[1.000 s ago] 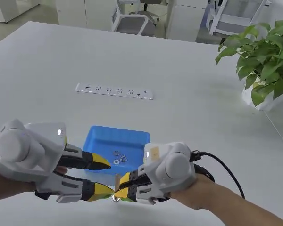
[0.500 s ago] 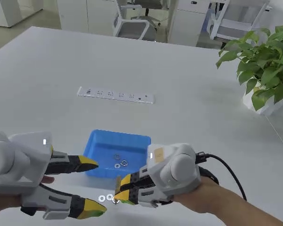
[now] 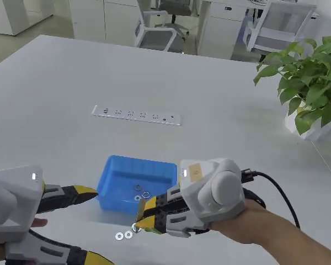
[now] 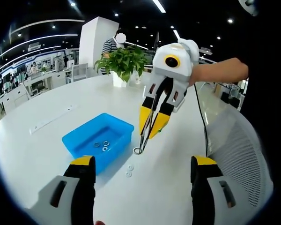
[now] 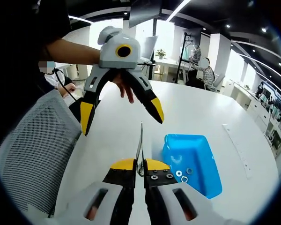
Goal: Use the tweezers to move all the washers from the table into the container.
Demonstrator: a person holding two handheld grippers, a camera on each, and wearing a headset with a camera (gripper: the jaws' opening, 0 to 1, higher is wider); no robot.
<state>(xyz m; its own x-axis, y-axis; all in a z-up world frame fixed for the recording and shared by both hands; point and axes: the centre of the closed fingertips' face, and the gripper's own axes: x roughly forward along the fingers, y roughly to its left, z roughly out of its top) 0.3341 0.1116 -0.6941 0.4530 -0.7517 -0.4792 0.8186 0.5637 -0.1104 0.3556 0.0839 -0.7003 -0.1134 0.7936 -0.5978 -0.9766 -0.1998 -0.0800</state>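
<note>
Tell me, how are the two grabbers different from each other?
The left gripper has its jaws spread wide and holds nothing, while the right gripper has its jaws shut on the tweezers. The right gripper points down at the table, with a washer at the tweezers' tip, while the left gripper lies more level. Both have white bodies and black jaws with yellow tips.
</note>
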